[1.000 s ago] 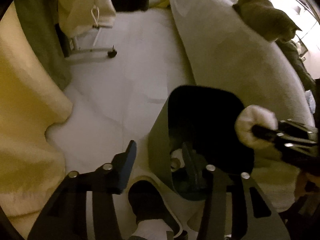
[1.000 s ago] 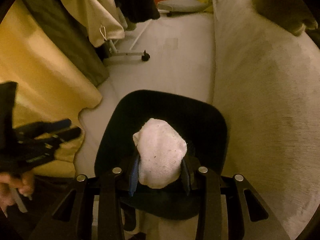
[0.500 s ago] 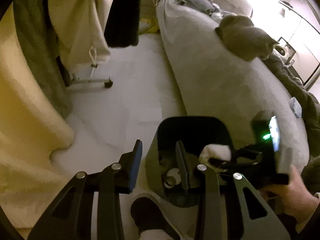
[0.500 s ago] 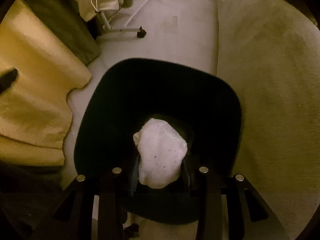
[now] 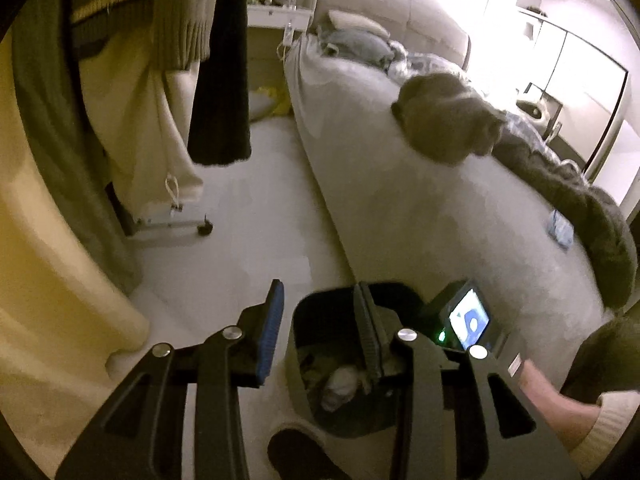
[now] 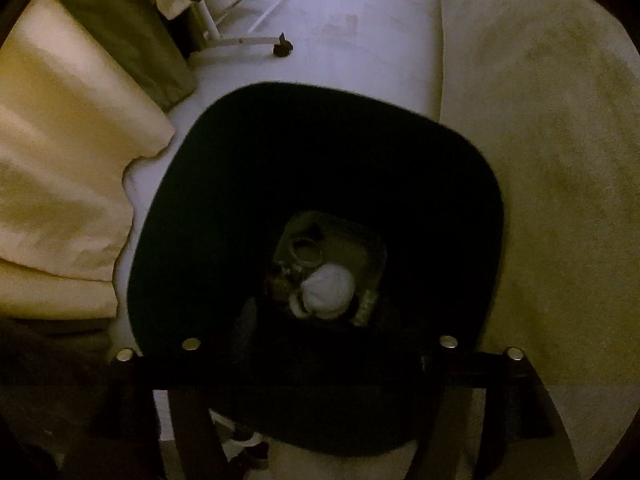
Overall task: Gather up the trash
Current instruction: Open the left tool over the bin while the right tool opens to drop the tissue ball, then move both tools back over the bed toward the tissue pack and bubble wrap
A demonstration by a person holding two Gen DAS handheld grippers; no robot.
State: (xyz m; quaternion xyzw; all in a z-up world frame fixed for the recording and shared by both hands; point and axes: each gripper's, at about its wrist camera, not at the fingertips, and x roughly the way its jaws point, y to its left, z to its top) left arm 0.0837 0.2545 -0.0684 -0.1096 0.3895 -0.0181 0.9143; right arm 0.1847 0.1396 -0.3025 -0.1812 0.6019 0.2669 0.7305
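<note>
My right gripper (image 6: 320,352) hangs over the dark bin (image 6: 192,208), jaws opening, empty; the white wad (image 6: 326,290) lies at frame centre on the bin's bottom. My left gripper (image 5: 320,320) is opening, grasping nothing.

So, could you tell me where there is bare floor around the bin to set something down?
The pale floor is bare between the hanging clothes and the bed, beyond the bin. Nearer, it narrows: the yellow fabric and the bed hem the bin in.
</note>
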